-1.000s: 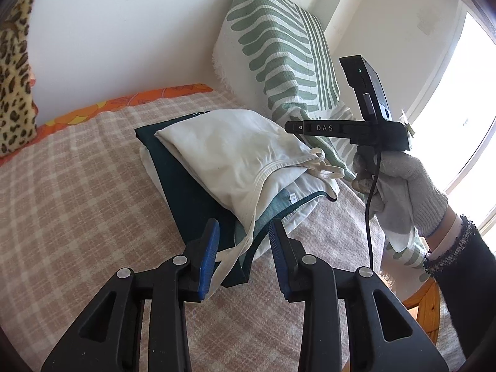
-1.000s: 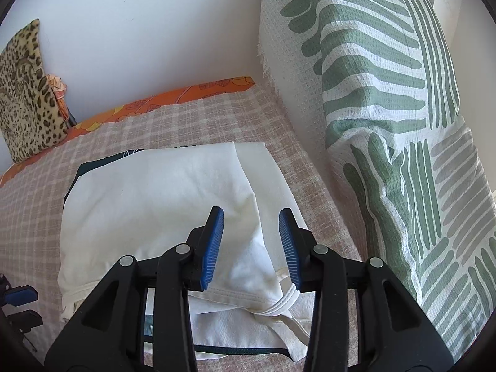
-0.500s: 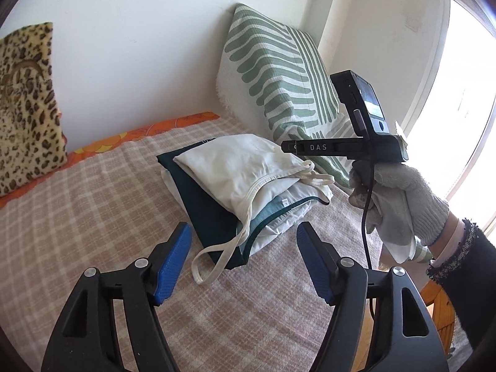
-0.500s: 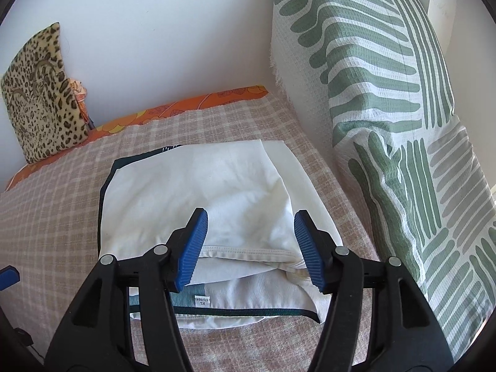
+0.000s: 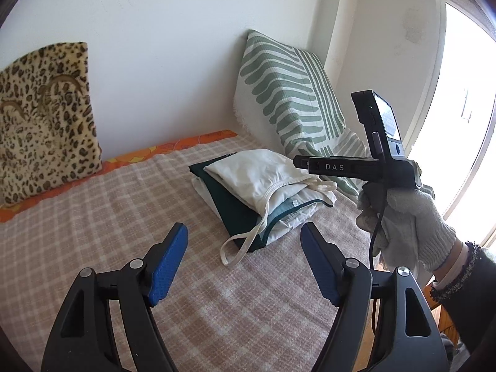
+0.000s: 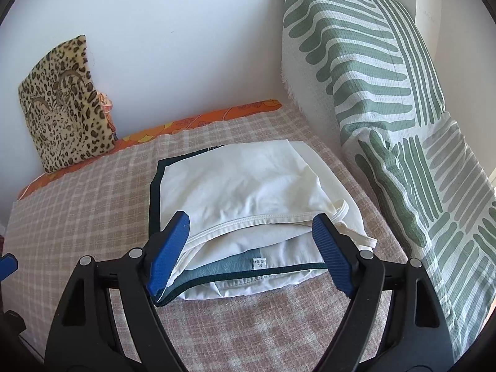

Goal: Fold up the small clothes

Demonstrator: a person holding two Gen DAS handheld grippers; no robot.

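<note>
A folded cream top [image 5: 257, 173] lies on a small pile of folded clothes, over a dark green garment [image 5: 226, 198] and a white one. One cream strap [image 5: 245, 245] trails off the pile onto the bed. In the right wrist view the cream top [image 6: 248, 183] and the dark green garment's edge [image 6: 153, 192] lie just beyond the fingers. My left gripper [image 5: 245, 263] is open and empty, held back from the pile above the blanket. My right gripper [image 6: 251, 254] is open and empty, just short of the pile's near edge. The right gripper's body [image 5: 365, 164] shows in a gloved hand.
The pile sits on a pink checked blanket [image 5: 93, 223] covering the bed. A green striped pillow [image 6: 372, 93] leans on the wall at right, a leopard-print cushion [image 5: 43, 114] at left. An orange sheet edge [image 5: 186, 145] runs along the wall. A bright window is at far right.
Both grippers have opened wide and pulled back from the pile. The cream top and its strap were let go and now rest on the pile.
</note>
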